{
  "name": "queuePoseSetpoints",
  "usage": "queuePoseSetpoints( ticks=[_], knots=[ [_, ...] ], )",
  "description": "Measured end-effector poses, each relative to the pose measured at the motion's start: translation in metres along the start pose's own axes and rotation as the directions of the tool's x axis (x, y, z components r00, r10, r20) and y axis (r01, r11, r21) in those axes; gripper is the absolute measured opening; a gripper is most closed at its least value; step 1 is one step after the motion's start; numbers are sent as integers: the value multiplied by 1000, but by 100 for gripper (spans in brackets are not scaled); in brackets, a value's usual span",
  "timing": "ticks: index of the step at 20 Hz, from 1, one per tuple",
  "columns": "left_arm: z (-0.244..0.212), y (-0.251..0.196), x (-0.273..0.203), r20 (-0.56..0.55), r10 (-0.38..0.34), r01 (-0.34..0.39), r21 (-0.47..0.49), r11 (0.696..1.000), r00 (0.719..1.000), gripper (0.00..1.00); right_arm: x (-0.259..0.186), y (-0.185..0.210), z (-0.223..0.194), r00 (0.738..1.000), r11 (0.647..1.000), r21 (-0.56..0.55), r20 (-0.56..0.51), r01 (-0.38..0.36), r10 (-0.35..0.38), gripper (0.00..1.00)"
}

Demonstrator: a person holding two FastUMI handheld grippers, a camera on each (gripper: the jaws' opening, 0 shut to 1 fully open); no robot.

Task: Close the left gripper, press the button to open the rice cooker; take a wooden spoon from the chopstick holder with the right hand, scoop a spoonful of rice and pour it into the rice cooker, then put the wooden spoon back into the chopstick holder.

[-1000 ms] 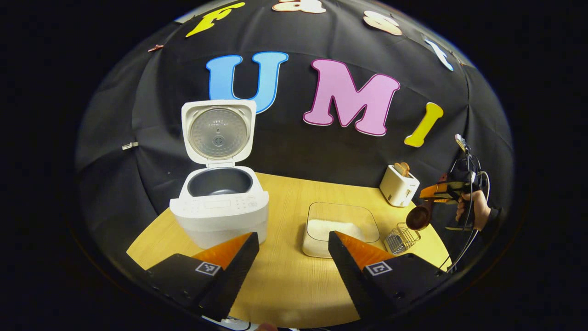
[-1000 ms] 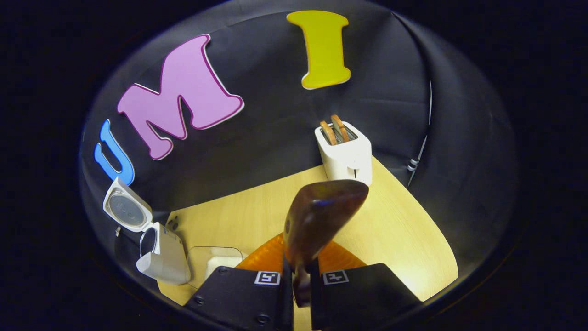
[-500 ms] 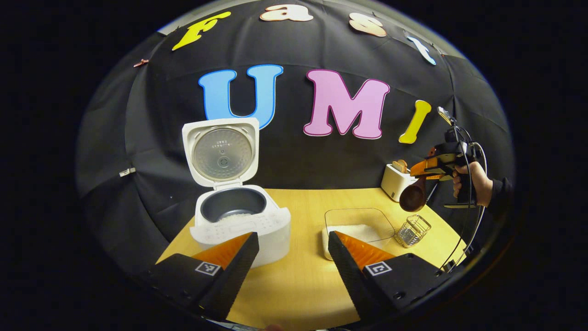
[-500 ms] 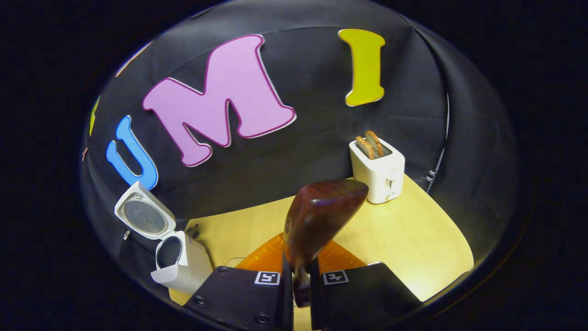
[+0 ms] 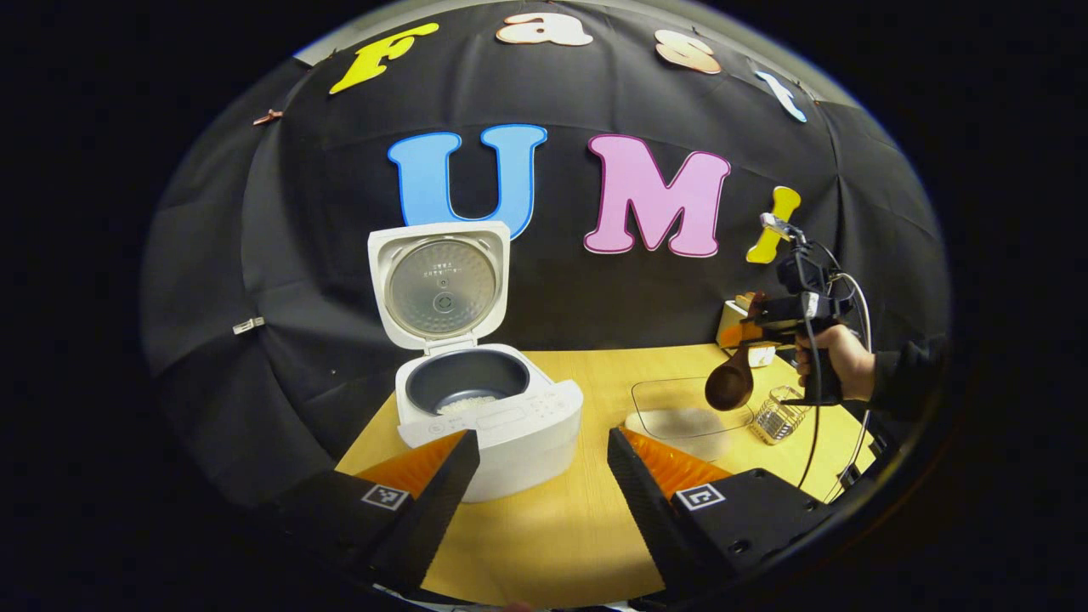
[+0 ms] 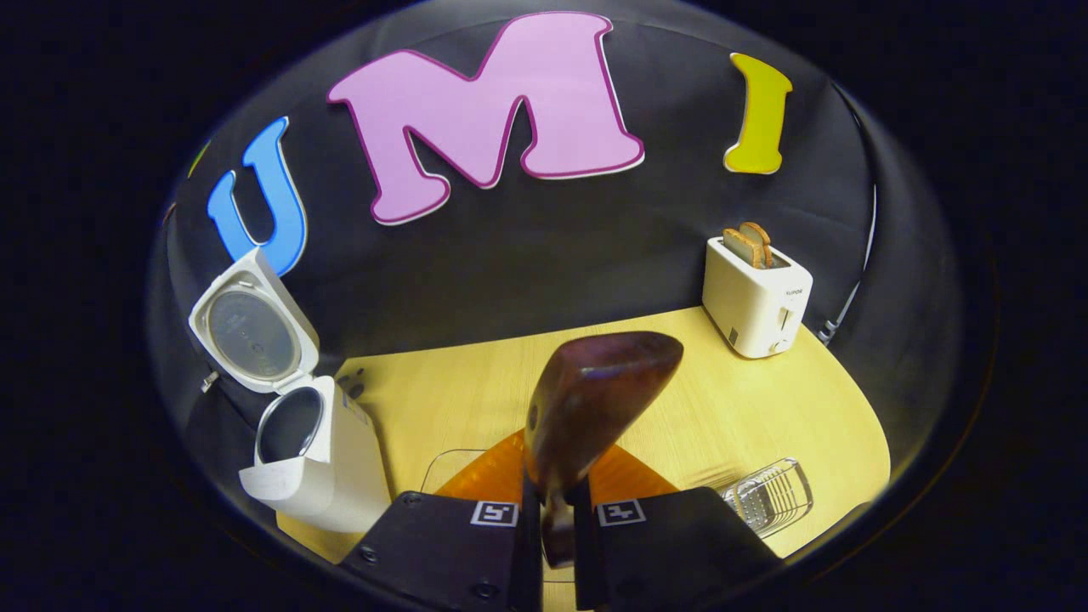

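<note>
Yellow wood tabletop (image 5: 552,527) meets black cloth at the back, and the rice cooker (image 5: 489,416) stands on it as the marker for everything else. Its lid (image 5: 438,285) is tipped fully up, and a little white rice lies in the dark inner pot (image 5: 466,393).

To the cooker's right, in the left gripper view, sits a clear square container of rice (image 5: 690,416); beyond that is the wire chopstick holder (image 5: 780,416), and behind both a white toaster (image 6: 756,293) with two slices of bread standing in its slots.

Nearest the camera, the left gripper (image 5: 544,476) hovers in front of the cooker with its fingers spread wide and nothing between them.

Farther right of the cooker, a hand (image 5: 837,361) holds the right gripper (image 6: 557,518) in the air — its fingers are clamped on the handle of the wooden spoon (image 6: 595,408). The spoon's bowl hangs above the rice container's far edge, well apart from the cooker.
</note>
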State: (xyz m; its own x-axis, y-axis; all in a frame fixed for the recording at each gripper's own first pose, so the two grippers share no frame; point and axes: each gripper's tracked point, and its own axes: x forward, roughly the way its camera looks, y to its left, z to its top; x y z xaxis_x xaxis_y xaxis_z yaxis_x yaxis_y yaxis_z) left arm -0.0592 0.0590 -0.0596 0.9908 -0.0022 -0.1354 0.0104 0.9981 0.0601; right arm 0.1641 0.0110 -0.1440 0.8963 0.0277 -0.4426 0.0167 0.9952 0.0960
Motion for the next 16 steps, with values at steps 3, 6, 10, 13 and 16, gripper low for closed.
queuePoseSetpoints(
  ticks=[3,6,10,13,16],
  knots=[
    [-5,12,1,0,-13,13,5,1000,1000,98,18,-4,-17,999,999,-20,7,43,-43,19],
    [-14,24,1,-13,-22,22,-5,1000,1000,98,26,-12,-28,994,992,-61,25,111,-109,19],
    [-24,37,2,-25,-25,25,-5,1000,999,98,33,-18,-56,988,985,-83,-22,148,-151,19],
    [-26,48,4,-30,-15,14,-7,1000,999,98,33,-14,-63,985,986,-27,-38,165,-166,19],
    [-24,56,5,-28,-5,3,-54,999,1000,98,32,3,-77,986,989,38,-87,145,-141,19]
  ],
)
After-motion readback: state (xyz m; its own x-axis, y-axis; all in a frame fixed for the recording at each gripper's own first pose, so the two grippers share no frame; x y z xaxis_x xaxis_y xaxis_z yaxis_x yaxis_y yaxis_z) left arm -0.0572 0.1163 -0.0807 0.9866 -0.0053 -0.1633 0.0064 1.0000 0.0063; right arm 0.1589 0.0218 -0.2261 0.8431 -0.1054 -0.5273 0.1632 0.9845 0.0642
